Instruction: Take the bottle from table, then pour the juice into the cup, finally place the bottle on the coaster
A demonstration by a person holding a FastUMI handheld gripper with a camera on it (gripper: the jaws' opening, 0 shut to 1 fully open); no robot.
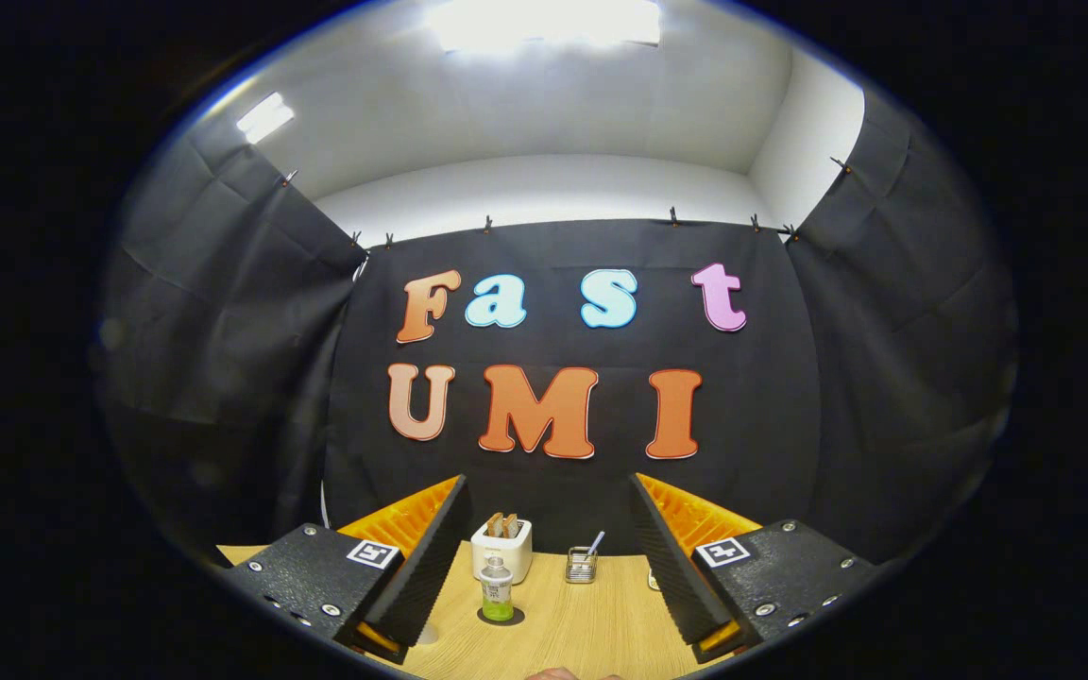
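Observation:
A small clear bottle (497,593) with green juice in its lower part stands upright on the wooden table (591,633). A dark round coaster (512,618) shows beneath its base. The bottle is ahead of my gripper (549,515), nearer the left finger than the right. My gripper is open wide and above the table, with nothing between its fingers. A small clear cup (582,565) with a stick or spoon in it stands farther back, to the right of the bottle.
A white toaster (501,550) with two slices of toast stands just behind the bottle, against the black cloth wall. A small white object (653,579) peeks out beside the right finger. Part of a hand (563,673) shows at the near edge.

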